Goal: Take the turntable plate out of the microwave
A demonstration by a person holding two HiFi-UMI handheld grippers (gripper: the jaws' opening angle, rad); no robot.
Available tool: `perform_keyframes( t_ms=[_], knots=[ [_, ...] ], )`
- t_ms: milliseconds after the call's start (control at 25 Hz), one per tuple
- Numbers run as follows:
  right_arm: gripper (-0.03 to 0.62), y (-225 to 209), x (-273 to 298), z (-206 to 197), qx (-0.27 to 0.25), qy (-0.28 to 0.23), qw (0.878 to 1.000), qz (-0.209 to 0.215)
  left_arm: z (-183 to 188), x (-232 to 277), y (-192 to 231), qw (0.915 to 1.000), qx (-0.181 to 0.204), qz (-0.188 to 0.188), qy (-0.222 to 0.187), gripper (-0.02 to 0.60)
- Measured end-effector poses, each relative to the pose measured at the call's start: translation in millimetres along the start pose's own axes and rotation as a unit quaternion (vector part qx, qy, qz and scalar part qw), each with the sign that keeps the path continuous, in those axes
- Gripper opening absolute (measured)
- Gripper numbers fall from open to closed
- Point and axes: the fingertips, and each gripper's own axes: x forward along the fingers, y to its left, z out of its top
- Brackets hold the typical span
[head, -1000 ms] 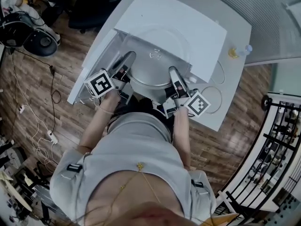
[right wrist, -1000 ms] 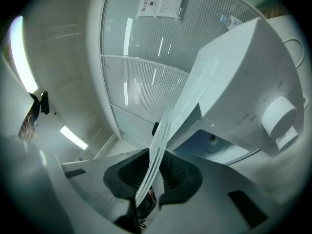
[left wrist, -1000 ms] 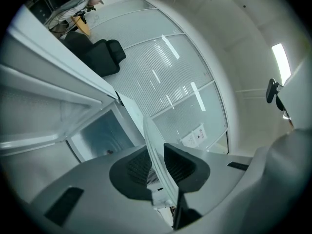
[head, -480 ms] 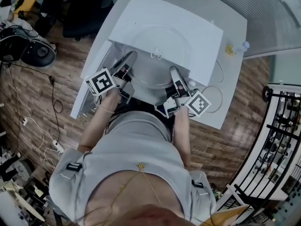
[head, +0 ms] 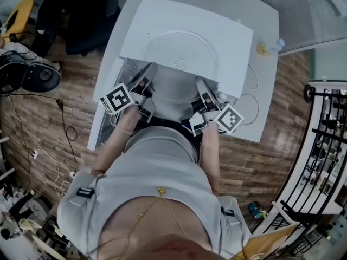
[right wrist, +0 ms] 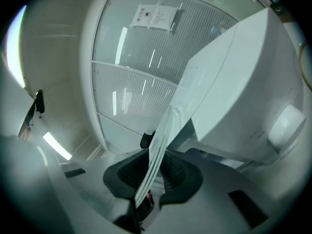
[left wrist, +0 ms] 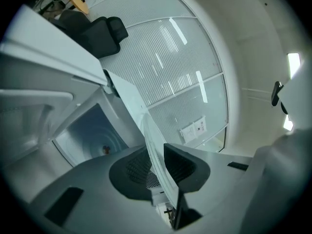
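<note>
Left gripper (head: pixel 148 70) is clamping the near-left rim of the turntable plate (head: pixel 179 45), right gripper (head: pixel 200 83) is clamping the near-right rim. I'm checking the gripper views: in both, the glass edge is running straight between the dark pads with the pads pressing on it, so both are grasping the plate, neither is released. I'm holding the plate in the air between the two grippers, in front of the microwave (head: pixel 219 26). From the head view I'm seeing the white top of the microwave through the clear glass. In the left gripper view the open cavity (left wrist: pixel 92 133) is sitting off to the left of the plate with the small hub on its floor bare, so I'm judging the plate as lifted off its seat and out of the cavity, or very nearly. Door (head: pixel 104 112) is hanging open at the left. Left to do, as I'm reading it: carrying the plate fully clear of the microwave and putting it down, probably on the table (head: pixel 264 99). No set-down spot is marked.
</note>
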Motion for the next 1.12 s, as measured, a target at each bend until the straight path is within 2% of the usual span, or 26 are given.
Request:
perform_keyframes(
  t_ms=[120, 240, 440, 640, 720, 760, 880, 1000, 1120],
  knots=[
    [0.075, -0.1, 1.8, 2.6, -0.001, 0.0, 1.0, -0.001, 0.4, 1.0, -1.5, 0.9999, 0.009, -0.005, 0.002, 0.095],
    [0.08, -2.7, 1.3, 3.7, 0.001, -0.002, 1.0, -0.008, -1.2, 3.0, -7.7, 0.998, 0.058, -0.016, 0.019, 0.107],
    [0.091, -0.6, 1.6, 2.2, -0.012, -0.007, 1.0, -0.003, -11.4, 3.2, -21.2, 0.9901, 0.126, -0.047, 0.038, 0.271],
    [0.094, 2.1, -1.8, 1.7, -0.034, -0.006, 0.999, -0.002, -12.3, -9.9, -19.2, 0.9745, 0.215, -0.03, 0.057, 0.308],
    [0.15, 6.1, -1.5, 3.0, -0.043, -0.005, 0.999, 0.007, -11.0, -15.8, -21.1, 0.9698, 0.234, -0.028, 0.064, 0.311],
    [0.15, 7.8, -0.7, 2.3, -0.044, -0.006, 0.999, 0.011, -10.8, -19.9, -21.8, 0.9663, 0.247, -0.026, 0.069, 0.314],
    [0.161, 9.8, 0.6, -1.4, -0.05, -0.003, 0.999, 0.011, -13.6, -33.0, -22.1, 0.9515, 0.296, -0.014, 0.083, 0.316],
    [0.183, 14.1, -0.6, -1.8, -0.055, -0.006, 0.998, 0.015, -23.1, -42.2, -25.5, 0.9439, 0.315, -0.011, 0.097, 0.316],
    [0.204, 13.9, 2.0, -4.4, -0.061, -0.003, 0.998, 0.012, -36.2, -49.5, -26.4, 0.9301, 0.346, -0.016, 0.123, 0.316]
  ],
)
